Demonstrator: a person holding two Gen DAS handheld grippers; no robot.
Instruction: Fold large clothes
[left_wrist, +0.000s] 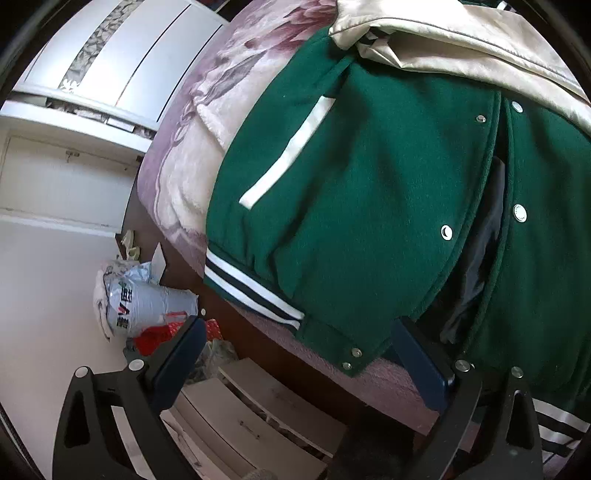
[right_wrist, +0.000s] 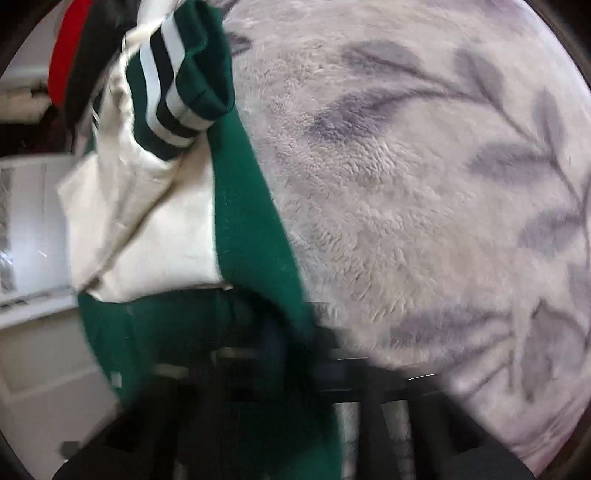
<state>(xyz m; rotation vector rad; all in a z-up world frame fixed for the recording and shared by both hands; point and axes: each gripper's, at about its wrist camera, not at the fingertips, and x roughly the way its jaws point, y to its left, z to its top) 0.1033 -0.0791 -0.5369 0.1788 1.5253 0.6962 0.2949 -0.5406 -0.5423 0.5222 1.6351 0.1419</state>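
A green varsity jacket (left_wrist: 369, 177) with cream sleeves (left_wrist: 461, 40), snap buttons and a striped hem lies on a bed. My left gripper (left_wrist: 299, 339) is open at the jacket's bottom hem corner; its fingers (left_wrist: 181, 354) stand wide apart, one off the bed edge, the other under the front opening. In the blurred right wrist view my right gripper (right_wrist: 291, 332) is shut on green jacket cloth (right_wrist: 251, 229) and holds it up, with a cream sleeve (right_wrist: 147, 229) and striped cuff (right_wrist: 173, 85) hanging beside it.
The bed has a fleecy pale blanket with a grey leaf print (right_wrist: 424, 184). The bed's edge (left_wrist: 332, 373) runs along the bottom of the left view. Bags (left_wrist: 144, 299) and drawers (left_wrist: 251, 421) sit on the floor beside the bed. A white wardrobe (left_wrist: 122, 62) stands behind.
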